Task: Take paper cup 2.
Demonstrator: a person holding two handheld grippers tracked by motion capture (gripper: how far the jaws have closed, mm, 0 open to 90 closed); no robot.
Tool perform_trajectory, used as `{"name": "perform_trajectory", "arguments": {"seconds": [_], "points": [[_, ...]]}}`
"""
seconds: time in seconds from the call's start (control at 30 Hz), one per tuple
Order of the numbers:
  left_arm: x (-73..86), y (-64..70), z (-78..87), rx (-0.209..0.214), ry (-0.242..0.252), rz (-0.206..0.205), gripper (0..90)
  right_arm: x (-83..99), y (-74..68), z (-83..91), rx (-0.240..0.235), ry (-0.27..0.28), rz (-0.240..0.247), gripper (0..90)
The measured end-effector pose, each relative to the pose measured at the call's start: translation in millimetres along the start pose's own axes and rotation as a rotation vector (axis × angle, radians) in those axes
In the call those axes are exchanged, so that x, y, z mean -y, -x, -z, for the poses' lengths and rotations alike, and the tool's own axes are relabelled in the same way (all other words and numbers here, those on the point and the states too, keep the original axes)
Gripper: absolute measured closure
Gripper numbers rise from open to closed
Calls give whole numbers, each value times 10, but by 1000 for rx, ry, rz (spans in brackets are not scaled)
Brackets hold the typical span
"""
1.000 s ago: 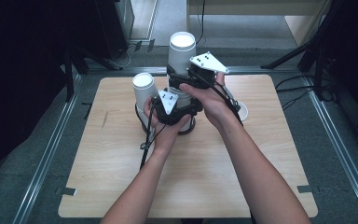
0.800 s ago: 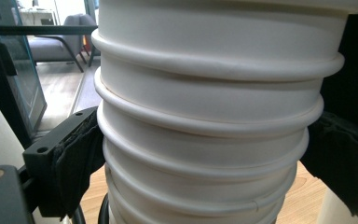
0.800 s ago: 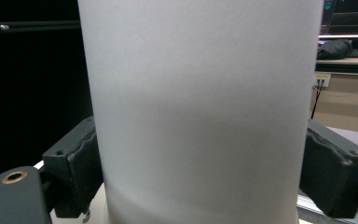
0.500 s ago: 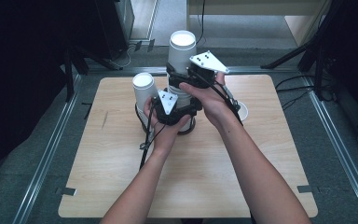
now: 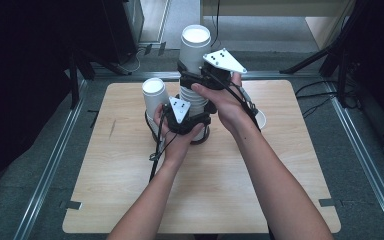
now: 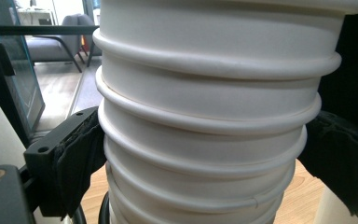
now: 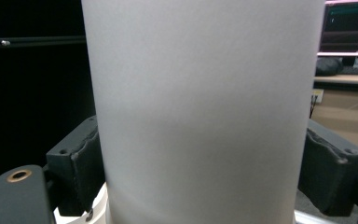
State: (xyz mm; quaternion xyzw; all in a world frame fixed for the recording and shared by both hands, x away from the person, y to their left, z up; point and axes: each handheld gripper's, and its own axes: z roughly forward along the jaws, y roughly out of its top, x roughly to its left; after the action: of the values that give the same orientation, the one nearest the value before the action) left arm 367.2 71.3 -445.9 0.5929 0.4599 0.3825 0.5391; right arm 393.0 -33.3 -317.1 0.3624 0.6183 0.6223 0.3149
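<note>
Wooden table (image 5: 130, 200): light top, rounded corners, sits between metal floor rails.

Stack of white paper cups (image 5: 194, 107): upright near table centre, base on the tabletop. In the left gripper view the nested rolled rims (image 6: 205, 135) are packed close, one above the other.

Top cup (image 5: 195, 47): upside down, white base facing up, highest item on the stack. The right gripper view shows its smooth wall (image 7: 200, 112) just above the topmost rim of the stack.

Single white cup (image 5: 154, 95): also inverted, stands on the table just left of the stack, apart from it.

Right gripper (image 5: 200, 80): held high on the stack, jaws closed partway, pads pressed on both sides of the top cup's wall. Grey three-cornered plate on top.

Left gripper (image 5: 190, 117): lower down, jaws closed partway around the ribbed section of the stack, pads against the rims on both sides.

Small white round object (image 5: 261, 120): on the table right of the right hand, mostly hidden; can't identify it.
</note>
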Motion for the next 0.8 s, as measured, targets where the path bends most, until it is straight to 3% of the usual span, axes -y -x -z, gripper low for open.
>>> {"name": "perform_trajectory", "arguments": {"seconds": [0.2, 0.3, 0.8], "points": [[0, -6, 5, 1, -6, -8, 33, -39, -17, 13, 22, 44, 29, 144], [0, -7, 7, 2, -5, -7, 33, -67, -25, 16, 22, 70, 8, 151], [1, -13, 14, 6, -7, -11, 34, -156, -80, 51, 29, 89, 54, 175]]}}
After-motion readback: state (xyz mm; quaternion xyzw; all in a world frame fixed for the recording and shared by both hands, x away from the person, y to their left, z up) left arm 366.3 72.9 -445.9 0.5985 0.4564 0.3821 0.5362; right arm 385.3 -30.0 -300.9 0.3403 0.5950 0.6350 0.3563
